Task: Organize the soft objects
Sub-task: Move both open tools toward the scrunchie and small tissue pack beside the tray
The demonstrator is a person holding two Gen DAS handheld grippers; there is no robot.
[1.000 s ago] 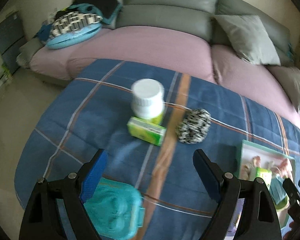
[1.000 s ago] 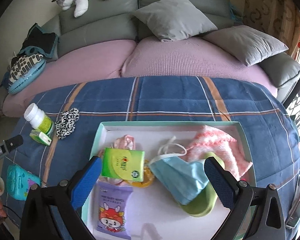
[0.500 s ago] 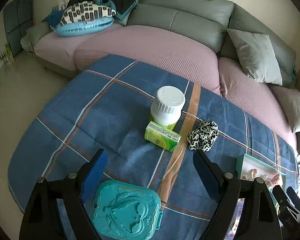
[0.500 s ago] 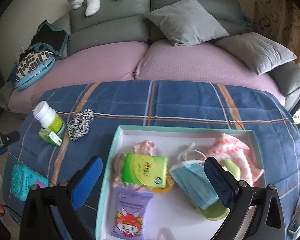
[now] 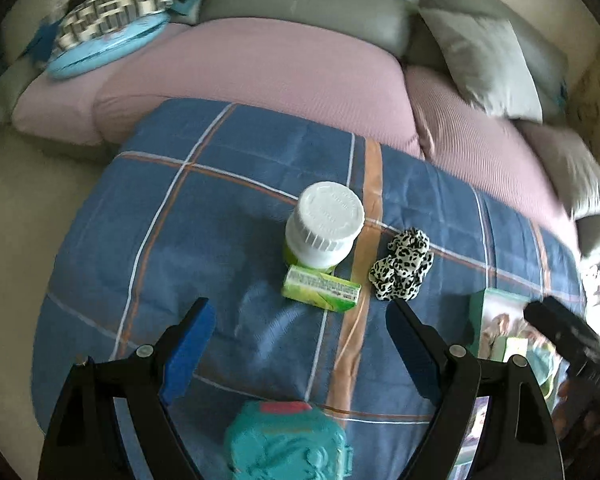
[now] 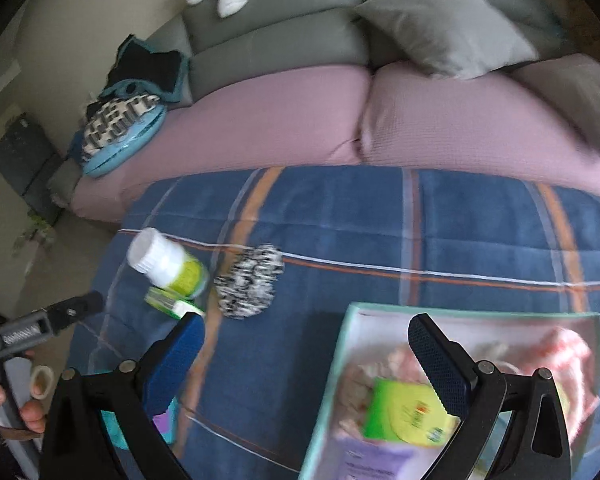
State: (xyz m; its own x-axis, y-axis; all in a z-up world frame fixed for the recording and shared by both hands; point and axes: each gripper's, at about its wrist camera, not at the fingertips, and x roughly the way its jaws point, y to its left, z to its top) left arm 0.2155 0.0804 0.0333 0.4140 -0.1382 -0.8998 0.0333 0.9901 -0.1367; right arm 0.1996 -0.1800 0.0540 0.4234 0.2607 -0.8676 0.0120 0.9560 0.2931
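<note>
From the left wrist view, my left tool (image 5: 300, 352) gapes wide and empty over the blue plaid blanket (image 5: 220, 240), the black-and-white leopard-print fabric scrunchie (image 5: 402, 270) lying just ahead, right of the white-capped green bottle (image 5: 322, 232), seemingly the last soft item out. From the right wrist view, my right tool (image 6: 306, 364) is likewise spread and empty, straddling the rim of the mint-edged white tray (image 6: 328, 380) where soft items are gathered.

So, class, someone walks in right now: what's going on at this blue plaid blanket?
A person holds a gripper in each hand over the blanket, sorting soft things. Both the left gripper and the right gripper are open and empty. The tray already holds a tissue pack, a mask and some pink cloth. The leopard-print scrunchie lies outside it, beside a white-capped bottle and a small green box.
</note>
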